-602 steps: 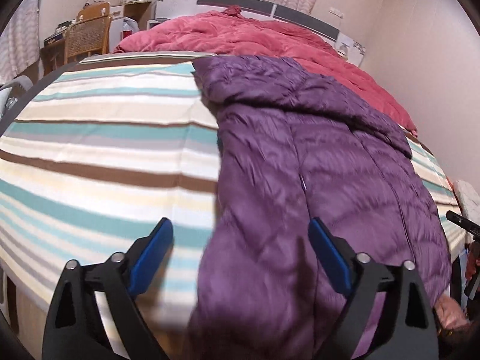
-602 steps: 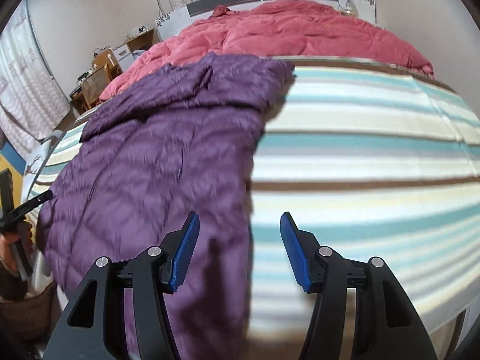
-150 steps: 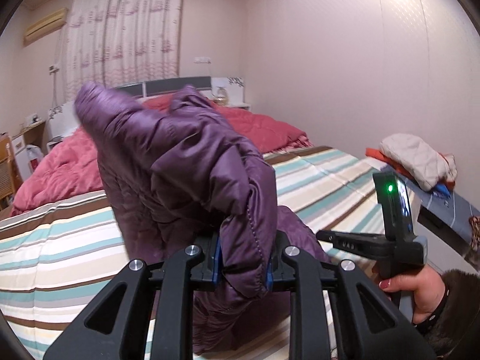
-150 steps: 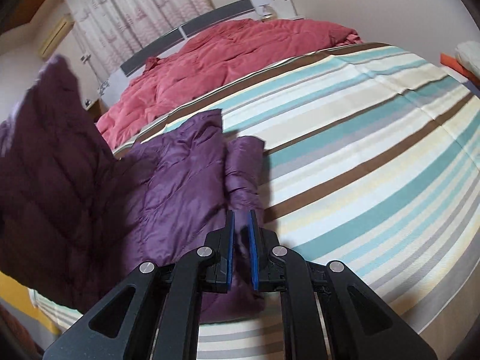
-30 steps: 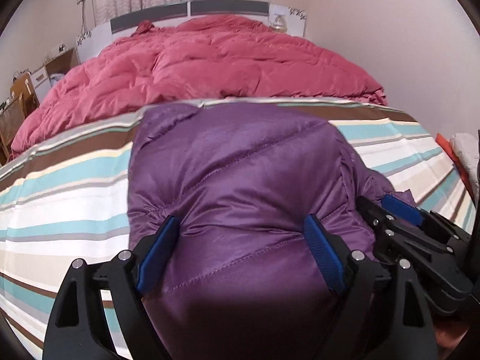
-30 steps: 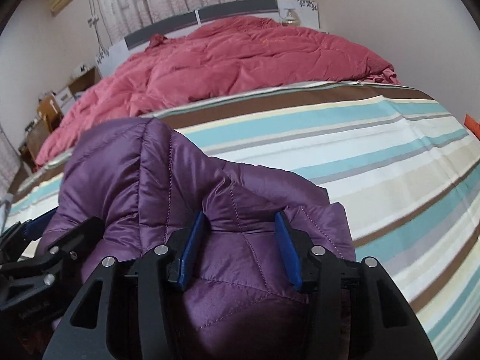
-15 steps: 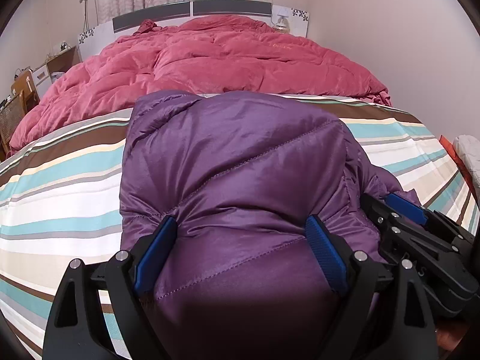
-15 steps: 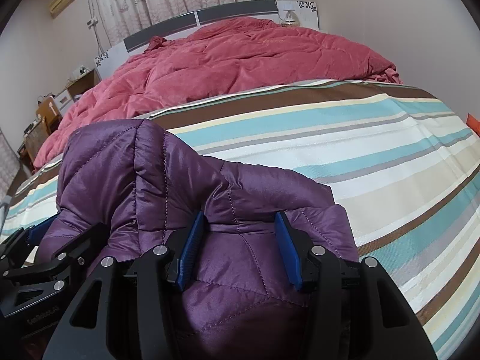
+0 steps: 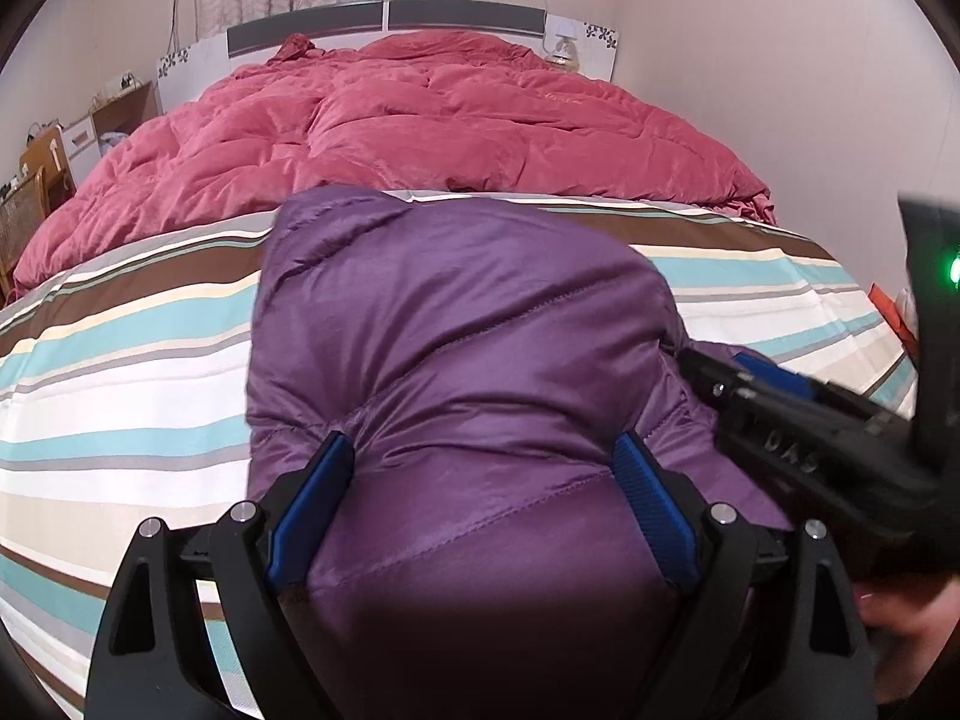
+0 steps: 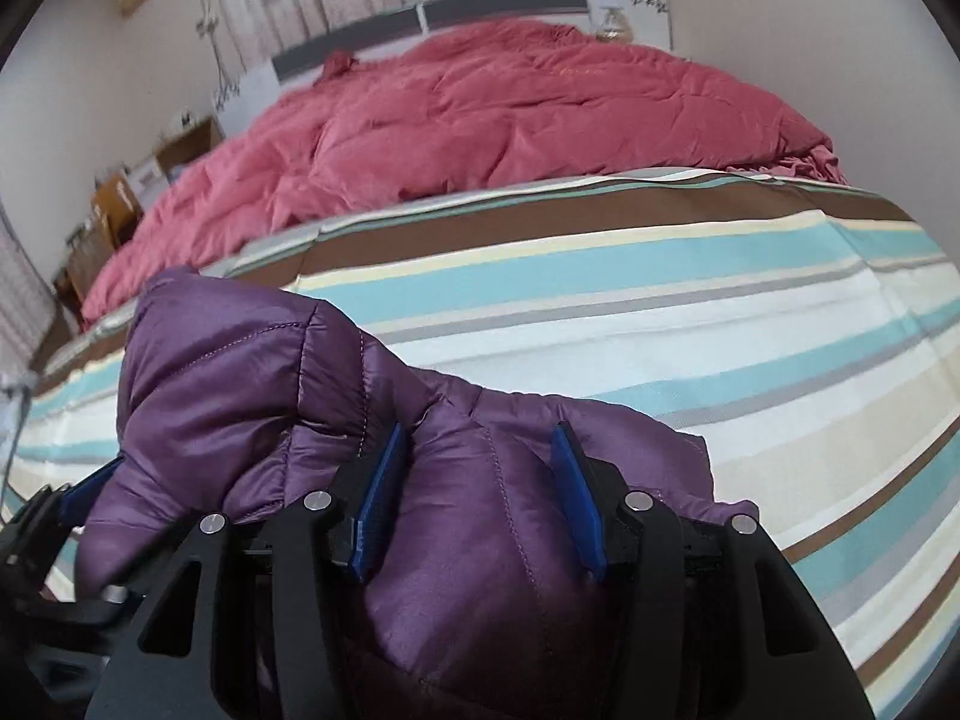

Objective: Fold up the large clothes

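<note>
A purple quilted jacket (image 9: 456, 324) sits folded into a thick bundle on the striped bed sheet (image 9: 120, 372) near the bed's front edge. My left gripper (image 9: 483, 462) is shut on the bundle's near end, its blue pads wide apart and pressing into the puffed fabric. My right gripper (image 10: 477, 450) is shut on the jacket's (image 10: 240, 372) right-hand part, and fabric bulges between its pads. The left wrist view catches the right gripper (image 9: 780, 414) at the bundle's right side. The jacket's underside is hidden.
A red duvet (image 9: 432, 120) is heaped across the far half of the bed, against the headboard (image 9: 384, 15). Striped sheet (image 10: 660, 312) lies bare to the right of the jacket. Wooden furniture (image 9: 42, 162) stands far left. A person's hand (image 9: 906, 618) holds the right gripper.
Both grippers keep their hold. The bundle's top has crept a little farther up the bed toward the red duvet, and the right gripper has shifted slightly sideways.
</note>
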The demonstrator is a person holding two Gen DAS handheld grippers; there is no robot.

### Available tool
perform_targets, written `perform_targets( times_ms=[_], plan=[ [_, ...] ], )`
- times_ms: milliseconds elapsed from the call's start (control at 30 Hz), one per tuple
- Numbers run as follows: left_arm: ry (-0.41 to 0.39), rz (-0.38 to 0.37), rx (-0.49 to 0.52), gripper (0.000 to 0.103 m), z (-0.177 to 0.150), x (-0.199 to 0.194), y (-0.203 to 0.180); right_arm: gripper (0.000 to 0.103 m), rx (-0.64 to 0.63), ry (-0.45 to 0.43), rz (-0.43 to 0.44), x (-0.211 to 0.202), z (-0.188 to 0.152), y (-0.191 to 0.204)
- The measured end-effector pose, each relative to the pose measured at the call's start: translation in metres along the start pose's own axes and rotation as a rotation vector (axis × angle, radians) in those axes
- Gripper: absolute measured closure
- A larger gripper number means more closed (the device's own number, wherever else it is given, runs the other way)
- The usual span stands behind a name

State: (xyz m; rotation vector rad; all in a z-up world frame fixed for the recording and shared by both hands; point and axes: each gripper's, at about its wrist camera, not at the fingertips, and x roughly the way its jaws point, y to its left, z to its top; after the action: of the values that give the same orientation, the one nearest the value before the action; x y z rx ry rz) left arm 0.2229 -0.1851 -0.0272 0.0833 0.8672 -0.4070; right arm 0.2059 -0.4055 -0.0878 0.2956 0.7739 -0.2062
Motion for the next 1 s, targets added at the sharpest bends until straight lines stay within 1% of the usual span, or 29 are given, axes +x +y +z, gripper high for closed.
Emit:
perform_targets(
  times_ms=[67, 133, 167, 200, 233, 267, 367, 433, 467, 533, 667, 800, 900, 933, 1000],
  plan=[
    [0.021, 0.004, -0.001, 0.015, 0.01, -0.004, 0.0, 0.053, -0.013, -0.015, -0.02, -0.001, -0.003, 0.002],
    [-0.003, 0.033, -0.001, 0.015, 0.026, -0.009, 0.001, 0.053, -0.011, -0.018, -0.02, -0.001, -0.005, 0.002],
    [-0.028, 0.071, 0.005, 0.015, 0.037, -0.01, 0.002, 0.053, -0.007, -0.018, -0.017, -0.001, -0.005, 0.001],
    [-0.036, 0.108, 0.013, 0.016, 0.046, -0.006, 0.002, 0.053, -0.003, -0.018, -0.013, 0.0, -0.005, 0.0],
    [-0.028, 0.129, 0.02, 0.016, 0.052, -0.001, 0.003, 0.053, -0.001, -0.019, -0.012, -0.001, -0.005, 0.0],
    [0.003, 0.153, 0.035, 0.016, 0.06, 0.011, 0.003, 0.053, -0.001, -0.02, -0.013, -0.001, -0.006, 0.0],
    [0.064, 0.19, 0.076, 0.011, 0.065, 0.041, 0.003, 0.053, 0.002, -0.019, -0.017, -0.001, -0.006, -0.001],
    [0.09, 0.184, 0.078, 0.008, 0.063, 0.055, 0.005, 0.053, 0.009, -0.018, -0.024, 0.001, -0.005, -0.002],
    [0.114, 0.174, 0.061, 0.007, 0.061, 0.065, 0.009, 0.053, 0.01, -0.014, -0.027, 0.002, -0.005, -0.002],
    [0.134, 0.152, 0.02, 0.004, 0.057, 0.075, 0.017, 0.053, 0.012, -0.006, -0.03, 0.005, -0.004, -0.002],
    [0.118, 0.143, 0.023, 0.004, 0.052, 0.075, 0.017, 0.053, 0.006, -0.005, -0.034, 0.008, -0.004, -0.001],
    [0.088, 0.142, 0.032, 0.004, 0.046, 0.053, 0.018, 0.052, 0.003, -0.014, -0.027, 0.005, -0.005, -0.002],
    [0.046, 0.091, 0.012, 0.005, 0.033, 0.017, 0.019, 0.051, 0.025, -0.033, 0.004, -0.005, -0.003, -0.007],
    [0.036, 0.074, 0.005, 0.005, 0.027, 0.005, 0.019, 0.051, 0.027, -0.049, 0.002, -0.017, -0.002, -0.007],
    [-0.009, 0.048, -0.008, 0.005, 0.01, -0.028, 0.018, 0.051, 0.025, -0.086, 0.007, -0.04, -0.004, -0.006]
  ],
)
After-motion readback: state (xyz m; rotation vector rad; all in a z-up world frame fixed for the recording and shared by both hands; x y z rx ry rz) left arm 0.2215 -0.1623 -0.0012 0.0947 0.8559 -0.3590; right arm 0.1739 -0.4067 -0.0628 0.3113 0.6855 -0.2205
